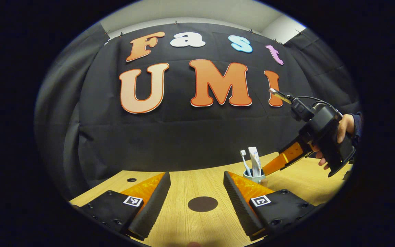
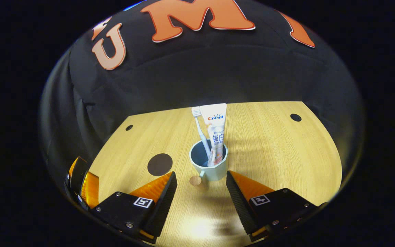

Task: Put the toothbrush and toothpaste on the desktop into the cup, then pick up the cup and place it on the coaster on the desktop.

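The cup (image 2: pixel 208 164) stands upright on the counter (image 2: pixel 279 151) with the toothbrush (image 2: pixel 201 132) and the toothpaste (image 2: pixel 215 137) already standing in it, both leaning a little and rising well above the rim. So the coming move is most likely the lift of the cup. In the right gripper view the cup sits straight ahead of the right gripper (image 2: pixel 201 193), just beyond its wide-open, empty jaws and centred between them, its small handle pointing back toward the gap. The coaster (image 2: pixel 159 164), a dark flat disc, lies near the cup, off to the left in that view. The left gripper (image 1: pixel 196 195) has its jaws open and empty too, with the coaster directly ahead of them and the cup farther off to its right. The right gripper is the nearer one to the cup.
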{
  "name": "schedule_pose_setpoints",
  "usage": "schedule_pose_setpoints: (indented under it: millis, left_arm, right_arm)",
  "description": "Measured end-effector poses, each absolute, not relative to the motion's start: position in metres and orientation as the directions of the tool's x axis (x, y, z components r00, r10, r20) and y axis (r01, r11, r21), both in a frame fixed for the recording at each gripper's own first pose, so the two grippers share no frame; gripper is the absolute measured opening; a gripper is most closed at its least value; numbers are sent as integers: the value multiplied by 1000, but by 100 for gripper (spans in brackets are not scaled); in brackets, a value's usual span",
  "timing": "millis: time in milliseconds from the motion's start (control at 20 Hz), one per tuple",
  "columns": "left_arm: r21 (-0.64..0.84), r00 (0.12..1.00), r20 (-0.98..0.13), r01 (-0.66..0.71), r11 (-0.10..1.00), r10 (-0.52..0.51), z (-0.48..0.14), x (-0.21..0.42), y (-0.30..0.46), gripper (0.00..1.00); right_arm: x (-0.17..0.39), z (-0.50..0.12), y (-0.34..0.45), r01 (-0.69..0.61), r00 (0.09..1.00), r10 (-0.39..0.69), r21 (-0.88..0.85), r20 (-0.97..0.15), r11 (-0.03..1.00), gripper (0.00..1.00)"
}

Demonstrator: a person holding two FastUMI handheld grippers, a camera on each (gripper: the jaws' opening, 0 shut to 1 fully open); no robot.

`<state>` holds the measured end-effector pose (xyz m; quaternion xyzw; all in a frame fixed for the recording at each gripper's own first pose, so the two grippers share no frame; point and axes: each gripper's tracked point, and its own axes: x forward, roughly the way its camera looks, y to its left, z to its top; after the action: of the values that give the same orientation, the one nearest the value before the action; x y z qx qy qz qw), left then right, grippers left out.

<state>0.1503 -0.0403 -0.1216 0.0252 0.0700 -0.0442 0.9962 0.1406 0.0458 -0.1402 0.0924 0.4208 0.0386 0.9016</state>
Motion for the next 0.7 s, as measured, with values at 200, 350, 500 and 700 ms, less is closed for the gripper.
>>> schedule_pose_setpoints:
  millis: [200, 350, 500, 700]
  left_arm:
    - [38, 990, -131, 66, 997, -60, -131, 141, -26, 99]
    - [16, 991, -116, 69, 997, -67, -138, 140, -18, 99]
    - [17, 993, -101, 68, 998, -66, -142, 139, -14, 98]
    - [-21, 991, -98, 85, 996, -86, -147, 136, -19, 99]
  right_arm:
    - [146, -156, 53, 70, 555, 108, 175, -825, 982, 87]
    - [153, -172, 52, 118, 483, 57, 130, -874, 985, 87]
    - [154, -185, 52, 149, 407, 10, 77, -913, 986, 86]
    - [152, -215, 53, 210, 319, -34, 35, -947, 977, 80]
